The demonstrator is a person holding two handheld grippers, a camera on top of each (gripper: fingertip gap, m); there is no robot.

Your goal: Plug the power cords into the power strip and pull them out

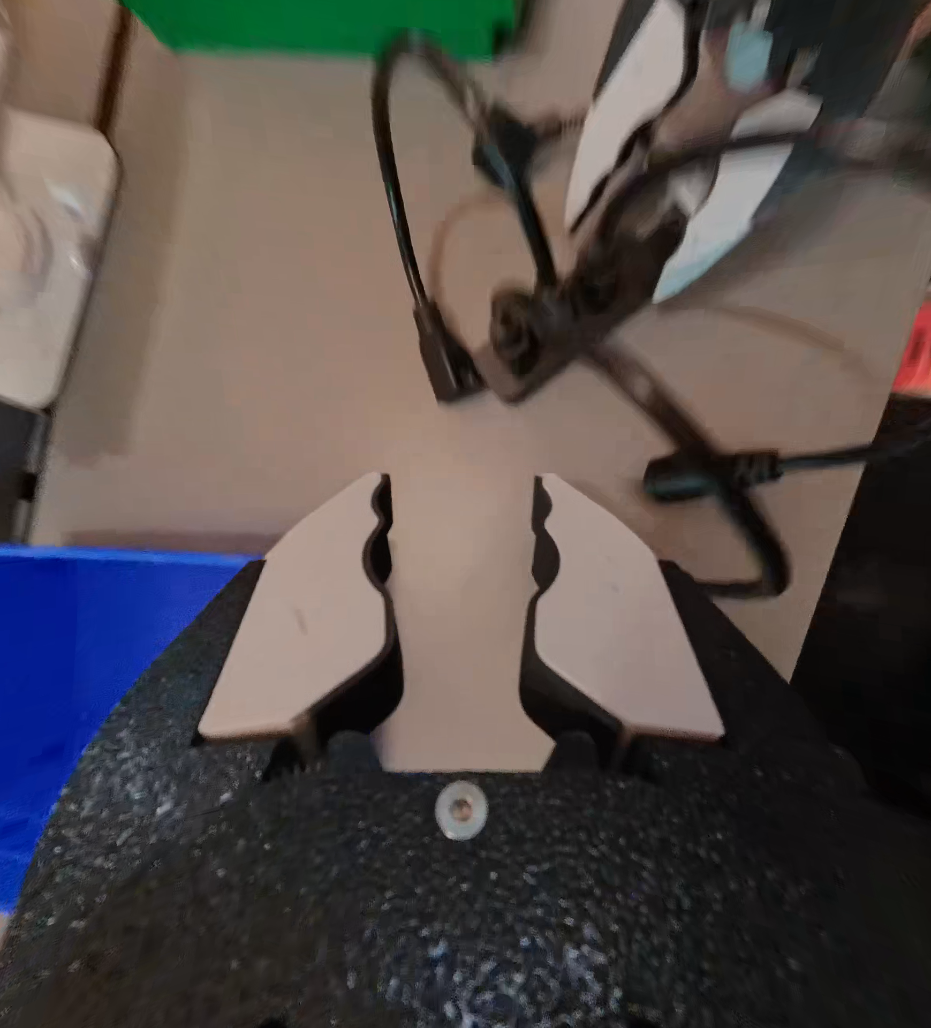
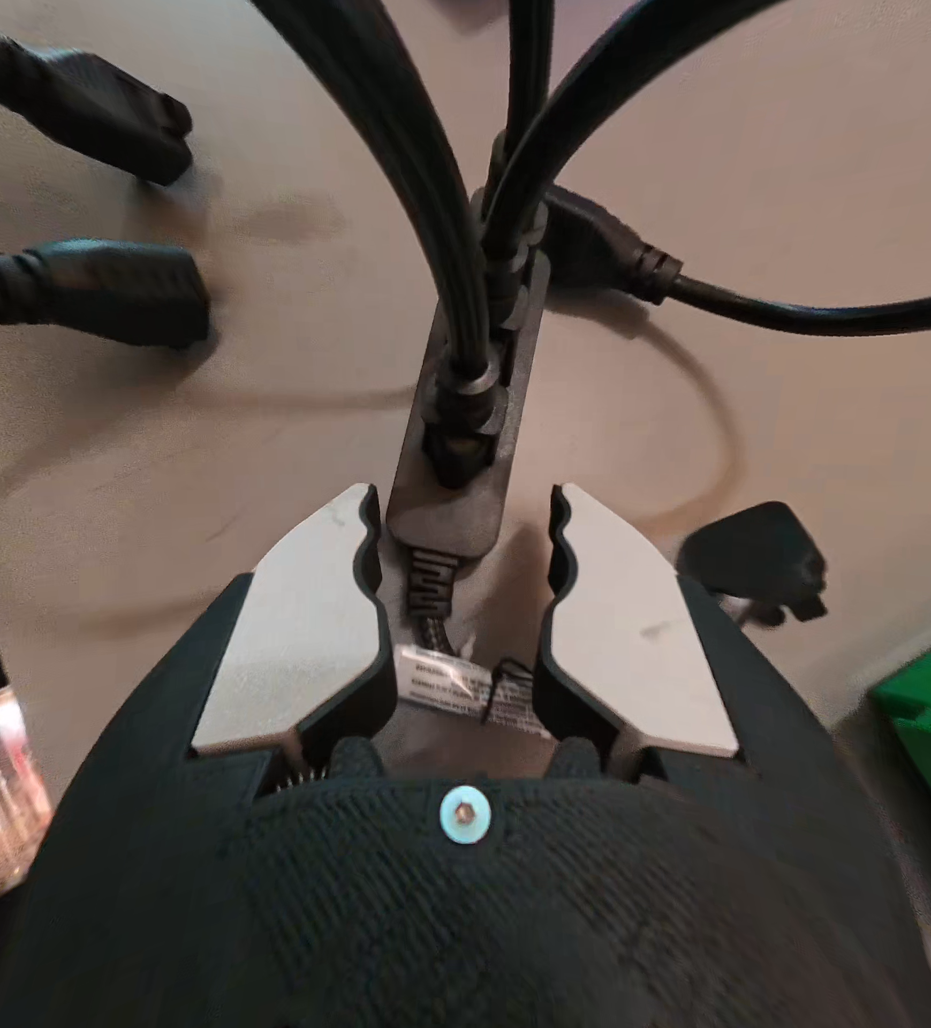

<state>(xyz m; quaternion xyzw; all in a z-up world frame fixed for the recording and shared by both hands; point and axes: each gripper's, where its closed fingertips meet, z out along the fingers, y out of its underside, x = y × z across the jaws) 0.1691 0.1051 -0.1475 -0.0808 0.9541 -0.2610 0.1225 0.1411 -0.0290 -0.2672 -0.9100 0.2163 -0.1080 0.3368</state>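
Our right gripper (image 2: 466, 520) gaped around the power strip (image 2: 463, 445) at frame centre; the left gripper (image 1: 460, 500) hung apart, empty. We feared yanking plugs (image 2: 457, 423) would drag the unheld strip.

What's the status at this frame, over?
Left gripper open, empty, over bare table. Right gripper open, straddling the power strip end. Cords plugged in; loose plugs lie alongside.

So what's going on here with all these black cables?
A person is working two handheld grippers over a table. The right gripper hangs open over the near end of a black power strip that has several power cords plugged in, gripping nothing. The left gripper is open too, farther back and empty. More loose plugs lie beside the strip.
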